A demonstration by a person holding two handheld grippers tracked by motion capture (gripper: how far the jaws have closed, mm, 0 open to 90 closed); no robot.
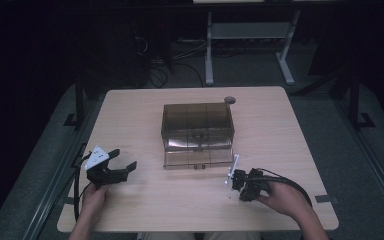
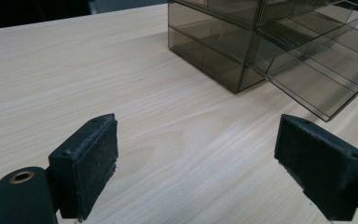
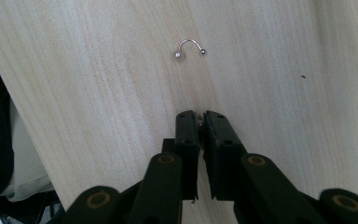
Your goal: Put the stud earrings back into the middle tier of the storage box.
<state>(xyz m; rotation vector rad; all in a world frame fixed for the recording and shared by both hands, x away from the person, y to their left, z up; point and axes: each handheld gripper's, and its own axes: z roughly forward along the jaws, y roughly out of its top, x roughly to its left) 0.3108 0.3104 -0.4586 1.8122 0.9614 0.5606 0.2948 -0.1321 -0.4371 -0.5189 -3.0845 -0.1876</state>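
A smoke-tinted clear drawer box (image 1: pixel 197 125) stands mid-table with its bottom drawer (image 1: pixel 197 159) pulled out toward me. In the left gripper view the box (image 2: pixel 214 56) and open drawer (image 2: pixel 317 79) sit ahead at the upper right. My left gripper (image 1: pixel 124 159) rests near the table's left front, pointing at the box, its jaws wide apart (image 2: pixel 196 144) with nothing between them. My right gripper (image 1: pixel 233 181) is held low just in front of the drawer's right corner, jaws shut (image 3: pixel 199 116) close over the tabletop. A small curved silver barbell (image 3: pixel 189 46) with a ball at each end lies on the wood just beyond them.
A small dark round disc (image 1: pixel 229 100) lies at the table's far edge behind the box. The table's (image 1: pixel 145 200) front edge is close to both hands. Beyond the table are a desk frame (image 1: pixel 250 45) and cables on a dark floor.
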